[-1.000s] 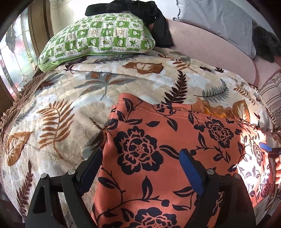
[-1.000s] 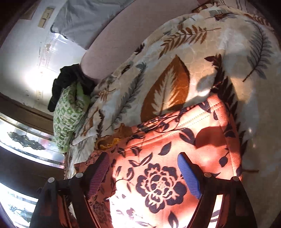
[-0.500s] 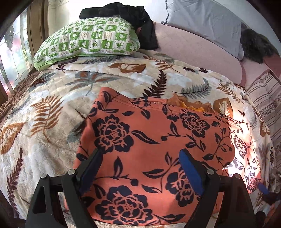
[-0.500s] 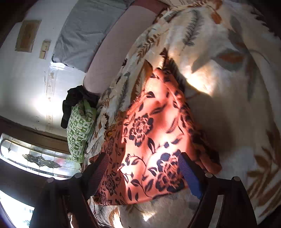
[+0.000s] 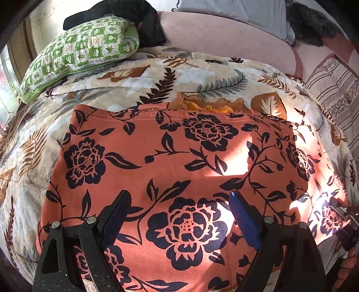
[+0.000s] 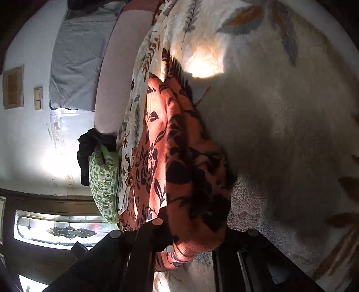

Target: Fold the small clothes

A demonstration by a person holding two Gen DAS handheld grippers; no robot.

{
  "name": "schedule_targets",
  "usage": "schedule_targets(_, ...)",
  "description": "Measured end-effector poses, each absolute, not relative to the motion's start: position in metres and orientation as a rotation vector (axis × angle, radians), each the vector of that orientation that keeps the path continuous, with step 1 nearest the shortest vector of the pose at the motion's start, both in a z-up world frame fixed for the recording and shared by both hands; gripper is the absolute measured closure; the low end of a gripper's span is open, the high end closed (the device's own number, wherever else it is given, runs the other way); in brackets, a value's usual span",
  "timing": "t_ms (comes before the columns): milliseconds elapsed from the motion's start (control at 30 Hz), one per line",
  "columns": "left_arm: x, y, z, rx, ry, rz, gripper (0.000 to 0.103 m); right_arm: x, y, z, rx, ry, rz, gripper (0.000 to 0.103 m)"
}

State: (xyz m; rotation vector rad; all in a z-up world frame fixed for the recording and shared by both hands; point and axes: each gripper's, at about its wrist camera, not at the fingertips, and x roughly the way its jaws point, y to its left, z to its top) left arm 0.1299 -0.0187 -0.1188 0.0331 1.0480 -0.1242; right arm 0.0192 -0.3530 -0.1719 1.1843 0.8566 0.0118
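Observation:
An orange garment with black flowers [image 5: 170,166] lies spread flat on a leaf-print bedspread [image 5: 193,74]. A yellow-orange frill [image 5: 208,104] peeks out at its far edge. My left gripper [image 5: 179,213] is open and empty, hovering over the garment's near part. In the right wrist view the garment [image 6: 161,161] is seen from its right edge, and its near corner lies bunched between the fingers of my right gripper [image 6: 195,238]. The fingertips are hidden by cloth, so I cannot tell whether they are closed on it. The right gripper also shows in the left wrist view [image 5: 345,215].
A green checked pillow [image 5: 85,51] and black clothes [image 5: 143,20] lie at the back left. A pink headboard [image 5: 224,33] and grey pillow [image 5: 235,11] stand behind. A striped cushion [image 5: 334,87] is on the right. A window [image 6: 60,226] is on the left.
My left gripper has drawn back toward the garment's near edge. My right gripper has dropped to the garment's right corner, and the cloth now sits between its fingers.

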Motion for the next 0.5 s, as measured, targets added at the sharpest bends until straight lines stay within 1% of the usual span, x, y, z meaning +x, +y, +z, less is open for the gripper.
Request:
schedule_targets(67,0.128,-0.017,-0.112,0.019,0.993,-0.108,0.014,0.015,-0.340,-0.140,1.016,0.826,0.033,0.095)
schedule_targets(133,0.131,-0.017,-0.115,0.010,0.985,-0.096,0.014,0.015,-0.331,-0.133,0.927,0.843,0.039,0.094)
schedule_targets(167,0.135,-0.020,-0.123,0.026,1.018,-0.092,0.014,0.019,-0.329,-0.142,0.874,0.900,0.015,0.090)
schedule_targets(200,0.140,-0.023,-0.133,0.050,1.067,-0.094,0.014,0.024,-0.330,-0.158,0.846,0.995,-0.004,0.080)
schedule_targets(233,0.142,-0.026,-0.144,0.075,1.104,-0.096,0.014,0.024,-0.335,-0.171,0.890,1.049,0.011,0.078)
schedule_targets(267,0.141,-0.028,-0.149,0.097,1.098,-0.094,0.013,0.017,-0.344,-0.172,0.956,1.002,0.032,0.077)
schedule_targets(300,0.139,-0.029,-0.149,0.109,1.073,-0.092,0.012,0.013,-0.352,-0.166,0.968,0.988,0.018,0.070)
schedule_targets(333,0.138,-0.029,-0.149,0.112,1.063,-0.088,0.011,0.009,-0.359,-0.157,0.956,0.965,0.010,0.065)
schedule_targets(367,0.138,-0.029,-0.150,0.109,1.064,-0.087,0.009,0.007,-0.367,-0.147,0.951,0.927,0.011,0.053)
schedule_targets(400,0.139,-0.029,-0.151,0.108,1.065,-0.087,0.009,0.007,-0.377,-0.138,0.952,0.891,0.009,0.031)
schedule_targets(433,0.140,-0.029,-0.151,0.108,1.065,-0.087,0.008,0.012,-0.385,-0.130,0.946,0.870,0.015,0.025)
schedule_targets(467,0.140,-0.029,-0.152,0.106,1.066,-0.087,0.007,0.024,-0.393,-0.125,0.933,0.876,0.035,0.022)
schedule_targets(500,0.140,-0.029,-0.152,0.103,1.066,-0.087,0.007,0.037,-0.402,-0.121,0.924,0.884,0.051,0.022)
